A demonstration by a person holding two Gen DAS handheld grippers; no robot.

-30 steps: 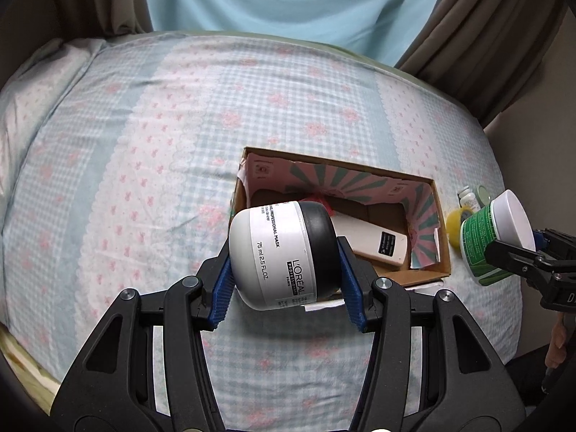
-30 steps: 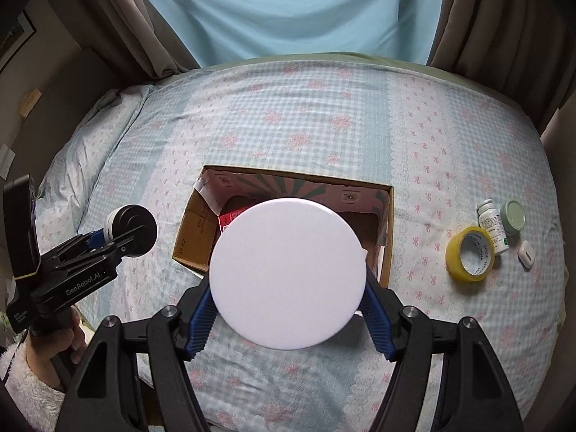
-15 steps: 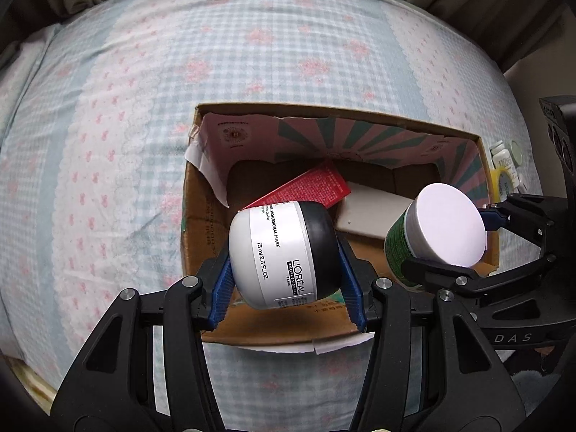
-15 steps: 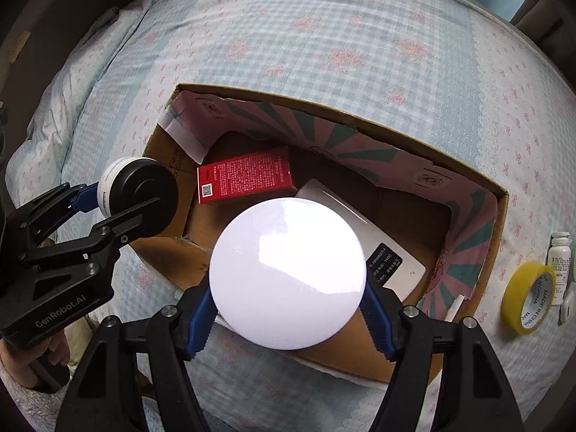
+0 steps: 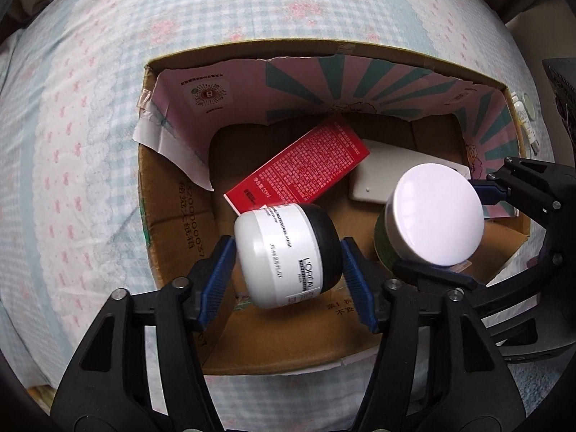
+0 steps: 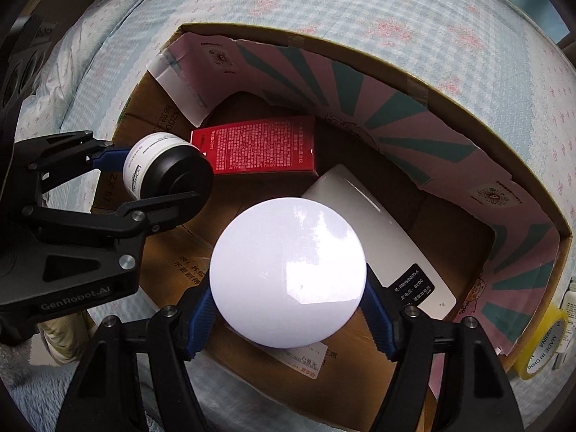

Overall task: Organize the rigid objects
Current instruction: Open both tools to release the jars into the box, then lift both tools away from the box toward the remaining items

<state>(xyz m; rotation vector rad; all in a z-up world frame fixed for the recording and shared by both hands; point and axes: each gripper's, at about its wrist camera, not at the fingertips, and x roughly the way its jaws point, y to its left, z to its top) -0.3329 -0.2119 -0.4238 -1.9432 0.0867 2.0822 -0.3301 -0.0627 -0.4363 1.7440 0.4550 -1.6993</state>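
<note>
A shallow brown cardboard box (image 5: 172,223) with a pink and teal printed lining sits on a bed covered in a pale blue checked sheet with pink flowers (image 5: 90,108), and two hand-held black grippers with blue pads reach down into it from above. The left gripper (image 5: 288,252) has a small white cosmetic jar with a black lid (image 5: 284,252) lying on its side between its pads; its jaws are opening, a gap shows on both sides of the jar, and the jar looks to be just released over the near part of the box floor. The right gripper (image 6: 289,300) is clamped on a green jar with a wide white lid (image 6: 288,270), the blue pads pressing its sides though the jaws are starting to ease apart, and it hangs low inside the box near the front wall. Already lying on the box floor are a flat red rectangular carton with white print (image 5: 302,169) and a flat white device with a black label (image 6: 378,237), side by side toward the back. Outside the box, on the sheet to the right, a roll of yellow tape (image 6: 540,345) and a small white bottle (image 6: 570,302) wait beside it. Judging from this, the tidying is well past halfway: two items are stowed, two jars are being set in now, and the tape, the bottle and perhaps other small pieces hidden at the edge remain to be gathered.
</note>
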